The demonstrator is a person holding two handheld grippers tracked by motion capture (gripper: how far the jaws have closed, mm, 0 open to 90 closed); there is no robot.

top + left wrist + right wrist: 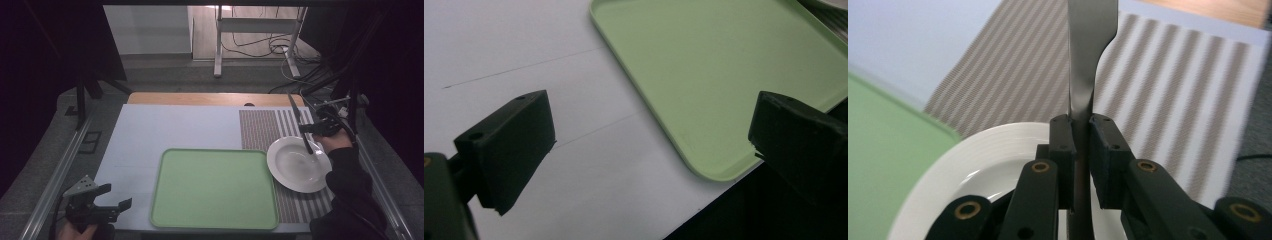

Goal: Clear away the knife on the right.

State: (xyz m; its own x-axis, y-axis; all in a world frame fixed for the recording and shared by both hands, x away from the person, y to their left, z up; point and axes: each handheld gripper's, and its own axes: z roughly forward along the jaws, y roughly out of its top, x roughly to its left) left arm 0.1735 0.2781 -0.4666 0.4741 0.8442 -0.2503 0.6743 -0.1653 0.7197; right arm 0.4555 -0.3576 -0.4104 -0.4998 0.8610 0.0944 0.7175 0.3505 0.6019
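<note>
High view, writing: I read no brand, label or lettering on anything here.
High view, right gripper (306,131): I see it at the far right, above the far rim of the white plate (298,164), its jaws pressed on a slim grey utensil (299,122); I cannot tell whether it is a knife.
High view, utensil: it runs at a slant from over the striped placemat (265,127) at its far end down towards the plate's middle.
High view, right hand (336,141): it comes in from the right edge in a dark sleeve, gripper turned leftward.
High view, left gripper (114,196): at the near left corner of the table (165,125), just left of the green tray (215,189), pointing right.
Left gripper view, jaws: they stand wide apart with nothing between them; the tray's near corner lies beyond them.
Right gripper view, jaws: nearly together, clamping the utensil's flat handle, which rises straight up past the pads.
Right gripper view, plate: it lies below the jaws, with the tray to the left and the placemat beyond.
</note>
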